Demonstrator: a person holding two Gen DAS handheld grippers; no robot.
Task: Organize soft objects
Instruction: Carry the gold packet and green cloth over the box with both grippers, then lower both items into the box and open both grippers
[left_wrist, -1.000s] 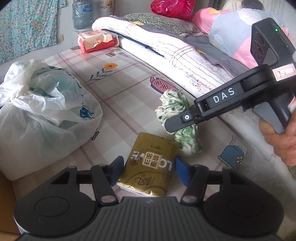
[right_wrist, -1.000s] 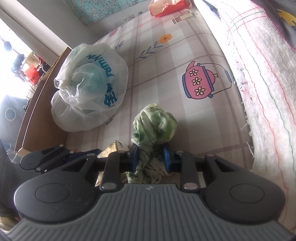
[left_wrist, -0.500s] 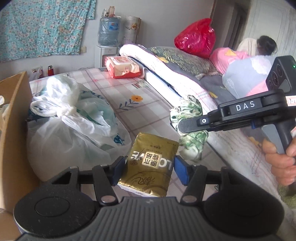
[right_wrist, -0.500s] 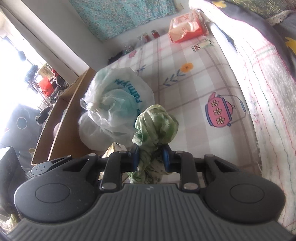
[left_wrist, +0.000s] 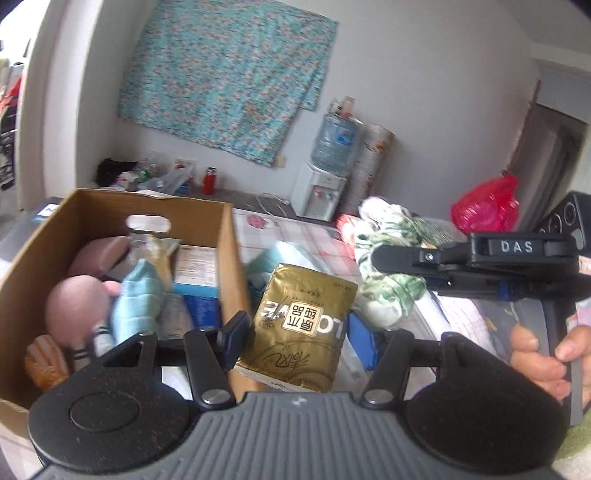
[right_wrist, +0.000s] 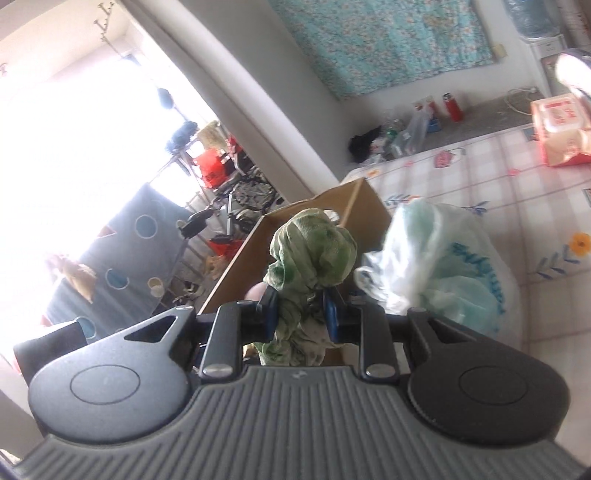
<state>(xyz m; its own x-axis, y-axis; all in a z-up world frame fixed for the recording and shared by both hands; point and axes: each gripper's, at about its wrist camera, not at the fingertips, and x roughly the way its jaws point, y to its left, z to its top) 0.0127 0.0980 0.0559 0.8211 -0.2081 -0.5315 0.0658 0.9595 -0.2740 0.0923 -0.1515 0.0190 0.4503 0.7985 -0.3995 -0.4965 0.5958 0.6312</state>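
Observation:
A gold tissue pack (left_wrist: 301, 328) hangs in the air, my left gripper (left_wrist: 297, 330) shut on its sides. It sits just right of the open cardboard box (left_wrist: 229, 236), above the box's right wall. My right gripper (right_wrist: 301, 314) is shut on a bunched green-and-white cloth (right_wrist: 314, 254). In the left wrist view that cloth (left_wrist: 388, 266) hangs from the right gripper (left_wrist: 399, 258), held by a hand (left_wrist: 543, 362) at the right. The box (right_wrist: 369, 199) lies right behind the cloth in the right wrist view. Soft items fill the box, among them a pink plush (left_wrist: 77, 302) and a light blue cloth (left_wrist: 140, 302).
A white plastic bag (right_wrist: 443, 266) with blue print lies on the checked mattress cover (right_wrist: 498, 177) right of the box. A red-and-white wipes pack (right_wrist: 561, 129) sits farther back. A water dispenser (left_wrist: 325, 177), a red bag (left_wrist: 487, 203) and a patterned wall cloth (left_wrist: 229, 74) stand behind.
Both grippers rose off the mattress and swung left toward the cardboard box, each carrying its item. The box's inside has come into the left wrist view.

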